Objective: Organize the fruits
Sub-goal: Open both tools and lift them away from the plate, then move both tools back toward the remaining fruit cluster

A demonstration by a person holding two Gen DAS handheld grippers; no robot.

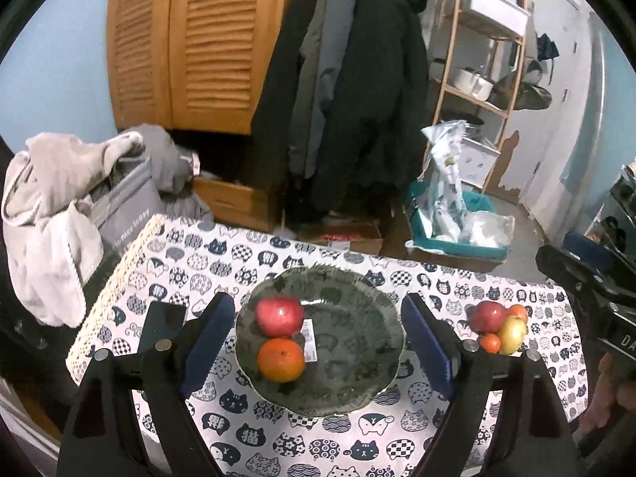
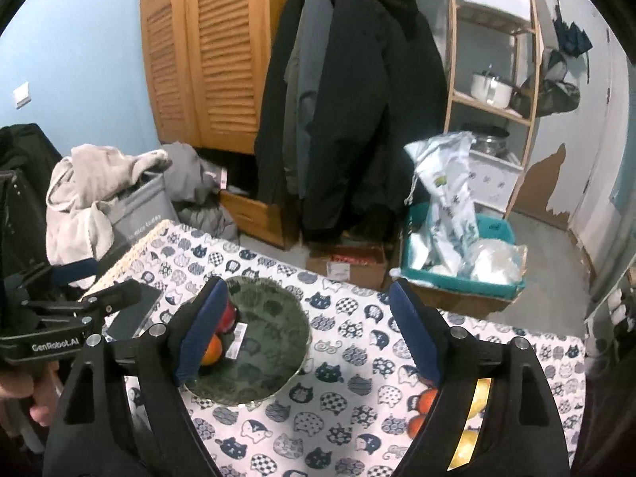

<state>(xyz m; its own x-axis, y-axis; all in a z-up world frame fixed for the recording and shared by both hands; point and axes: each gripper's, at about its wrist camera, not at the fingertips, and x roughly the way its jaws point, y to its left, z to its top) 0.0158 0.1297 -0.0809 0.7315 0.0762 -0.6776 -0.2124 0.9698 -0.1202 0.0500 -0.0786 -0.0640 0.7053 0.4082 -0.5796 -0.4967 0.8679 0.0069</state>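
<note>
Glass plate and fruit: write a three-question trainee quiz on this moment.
1. True or false: the glass plate holds a red apple and an orange.
2. Where do the other fruits lie? A) on the plate B) on the tablecloth, right of the plate C) in the teal bin
3. Fill in: both the left tongs and the right tongs are ____ and hold nothing.

Key: 1 true; 2 B; 3 open.

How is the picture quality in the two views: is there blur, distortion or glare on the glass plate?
Left wrist view: strong fisheye bending with dark corners; the glass plate shows a pale sheen at its rim, the red apple looks slightly soft. Right wrist view: the same bending; the room is dim, and the plate is fairly sharp.
</note>
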